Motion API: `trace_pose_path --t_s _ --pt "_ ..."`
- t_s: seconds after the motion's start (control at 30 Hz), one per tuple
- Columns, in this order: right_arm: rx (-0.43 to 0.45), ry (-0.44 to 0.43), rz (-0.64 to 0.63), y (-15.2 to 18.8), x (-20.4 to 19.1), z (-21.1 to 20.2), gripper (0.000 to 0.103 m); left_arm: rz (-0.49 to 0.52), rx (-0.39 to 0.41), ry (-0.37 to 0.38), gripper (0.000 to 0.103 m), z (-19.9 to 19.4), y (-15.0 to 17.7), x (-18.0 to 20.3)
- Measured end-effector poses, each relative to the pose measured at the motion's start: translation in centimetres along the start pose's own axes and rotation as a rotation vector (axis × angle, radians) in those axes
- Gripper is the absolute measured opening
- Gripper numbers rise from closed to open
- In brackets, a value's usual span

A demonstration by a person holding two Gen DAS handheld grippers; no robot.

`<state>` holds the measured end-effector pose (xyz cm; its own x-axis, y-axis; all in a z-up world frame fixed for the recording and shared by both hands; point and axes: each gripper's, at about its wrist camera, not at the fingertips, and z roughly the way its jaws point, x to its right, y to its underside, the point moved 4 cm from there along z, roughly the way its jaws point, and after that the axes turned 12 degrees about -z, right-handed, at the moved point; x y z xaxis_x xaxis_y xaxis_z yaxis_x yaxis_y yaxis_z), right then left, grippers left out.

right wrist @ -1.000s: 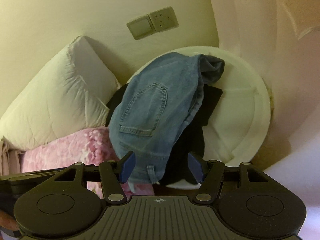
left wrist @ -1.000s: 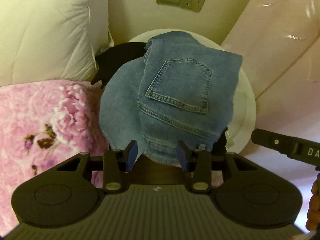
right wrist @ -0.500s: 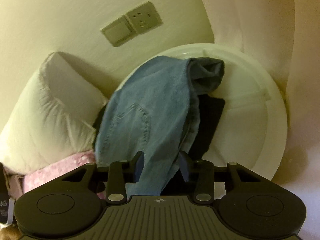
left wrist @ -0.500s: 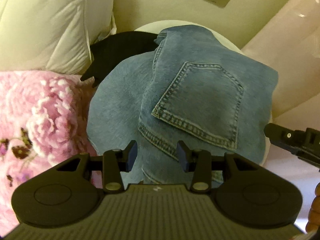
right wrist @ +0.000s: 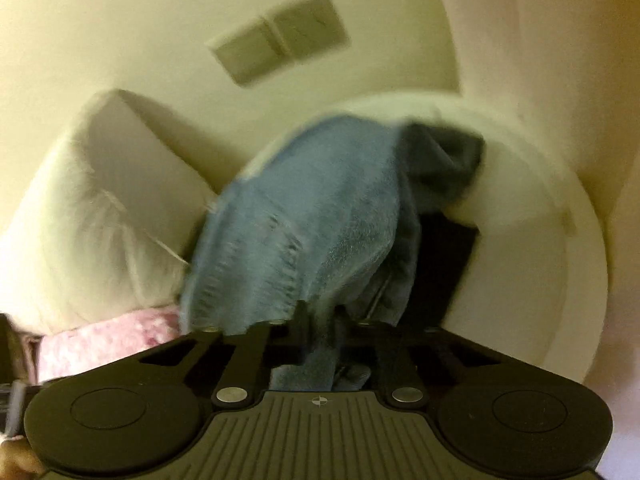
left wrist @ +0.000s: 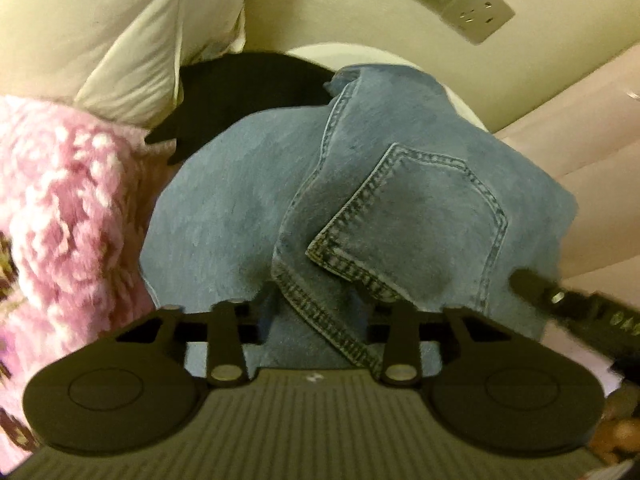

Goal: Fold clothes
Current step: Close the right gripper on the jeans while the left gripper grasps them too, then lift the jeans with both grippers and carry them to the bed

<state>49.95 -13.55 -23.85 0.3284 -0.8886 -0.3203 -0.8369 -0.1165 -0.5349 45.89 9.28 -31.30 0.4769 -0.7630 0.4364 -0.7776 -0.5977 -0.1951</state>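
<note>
Left wrist view: the pair of light blue denim jeans [left wrist: 360, 216] is heaped over a round white plastic basin [left wrist: 460, 100], spilling over the basin's near rim, back pocket facing up. A black garment [left wrist: 248, 88] lies under the jeans at the basin's left rim, beside a white pillow [left wrist: 112, 28] and a pink fluffy blanket [left wrist: 60, 216]. The left gripper [left wrist: 316, 316] has its fingers spread wide with the denim waistband lying between them, not pinched. The other black tool pokes in at the right edge. A grey wall switch and socket plate [left wrist: 452, 0] sits on the cream wall.

Right wrist view, blurred: the right gripper [right wrist: 320, 332] has its fingers clenched close together on a fold of the jeans [right wrist: 312, 216], which trail from the basin [right wrist: 560, 264] down to it.
</note>
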Motion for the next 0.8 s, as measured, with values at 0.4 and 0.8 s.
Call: trace_pose_path --t_s 0.4,0.8 --pt "0.291 -0.245 -0.105 -6.7 -9.4 -8.1 0.005 -0.025 0.156 0.176 0.007 -9.7 -1.9 1.1" --pt "0.602 -0.547 -0.196 -11.5 -20.5 -20.4 0.004 0.010 0.482 0.400 0.007 -28.3 -2.0 1.3"
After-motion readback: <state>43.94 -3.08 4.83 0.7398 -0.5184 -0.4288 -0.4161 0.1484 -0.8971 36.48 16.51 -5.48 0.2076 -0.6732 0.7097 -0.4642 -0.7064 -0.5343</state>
